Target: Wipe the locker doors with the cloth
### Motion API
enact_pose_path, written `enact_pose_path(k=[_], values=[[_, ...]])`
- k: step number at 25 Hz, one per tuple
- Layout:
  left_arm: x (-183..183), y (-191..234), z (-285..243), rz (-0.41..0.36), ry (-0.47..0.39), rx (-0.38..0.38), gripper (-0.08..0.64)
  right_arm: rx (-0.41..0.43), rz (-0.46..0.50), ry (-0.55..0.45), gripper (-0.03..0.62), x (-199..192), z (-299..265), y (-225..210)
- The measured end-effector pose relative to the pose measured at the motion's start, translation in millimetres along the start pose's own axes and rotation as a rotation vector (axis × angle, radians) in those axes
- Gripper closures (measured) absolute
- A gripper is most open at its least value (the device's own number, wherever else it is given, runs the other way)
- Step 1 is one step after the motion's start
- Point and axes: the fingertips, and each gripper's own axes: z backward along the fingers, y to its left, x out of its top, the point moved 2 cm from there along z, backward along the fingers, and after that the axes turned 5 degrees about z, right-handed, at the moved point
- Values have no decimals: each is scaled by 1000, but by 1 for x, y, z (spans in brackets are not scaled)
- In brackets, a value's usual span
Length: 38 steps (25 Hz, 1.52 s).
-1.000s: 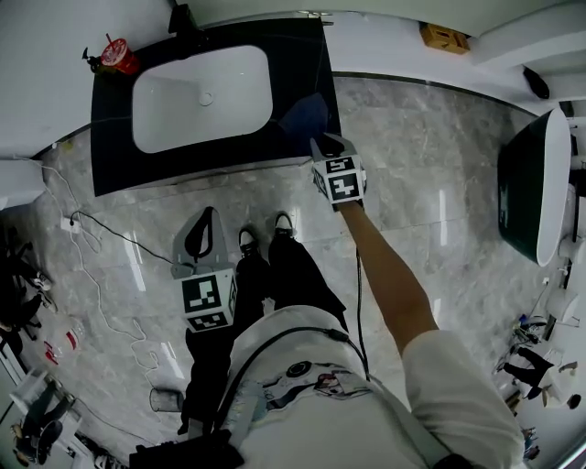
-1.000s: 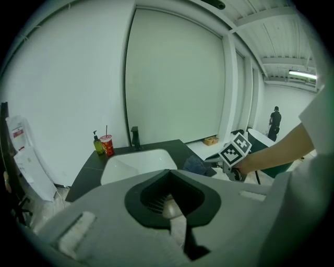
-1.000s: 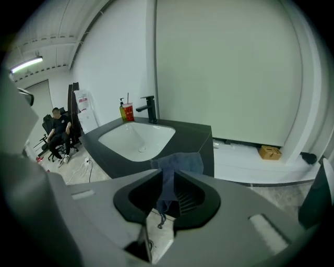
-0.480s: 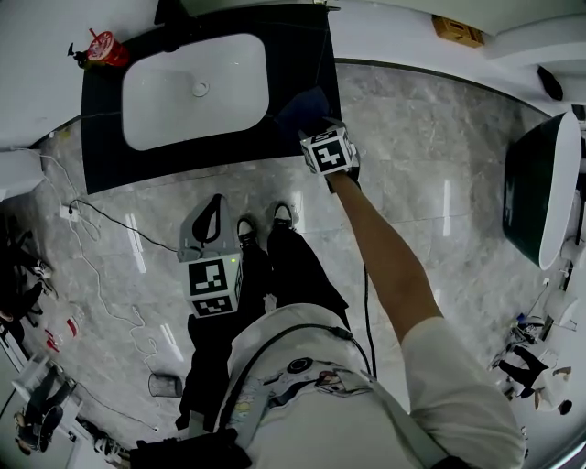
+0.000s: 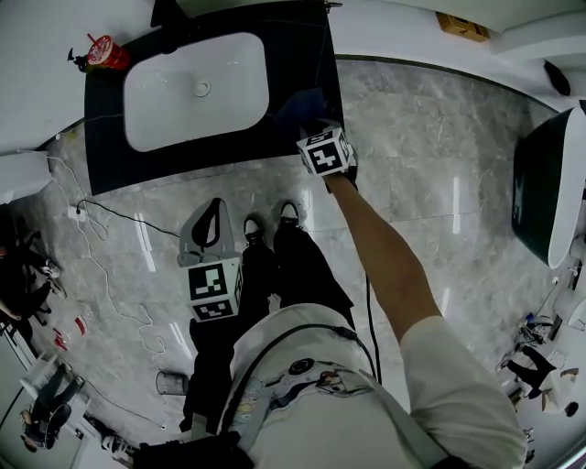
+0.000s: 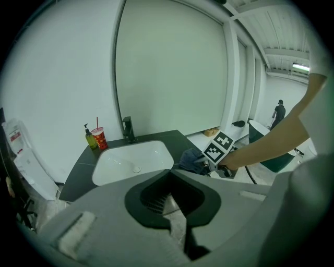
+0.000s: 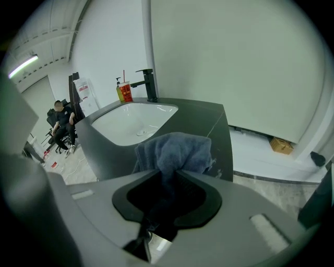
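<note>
cloth (image 7: 175, 148), one, between closing right tool (image 7: 168, 174) jaws

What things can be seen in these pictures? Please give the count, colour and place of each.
sink: one, white, set in the counter
counter: one, black, against the wall
tap: one, black, behind the sink
cup: one, red, counter's back corner
soap bottle: one, yellow-green, beside the cup
cloth: one, dark blue, at the counter's edge
box: one, brown, by the far wall
bathtub: one, dark green, far right
left gripper: grey, jaws together, empty
right gripper: grey, jaws closing on the cloth
</note>
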Motion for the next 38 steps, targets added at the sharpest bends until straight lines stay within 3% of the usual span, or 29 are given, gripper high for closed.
enact_pose_path(k=[16,25,32,38], values=[[-12,-7,35,-18,-37,8,560,-77,-49,-268,508,5,107,14],[-48,-3,96,-27,-96,-9,560,-104,-79,-384,506,-14,190,74],[-96,16,155,-40,-134,-15,560,-141,-58,-411,506,-41,238,138],[-129,27,173,-26,-139,-17,560,-155,-29,-422,506,-65,260,171]])
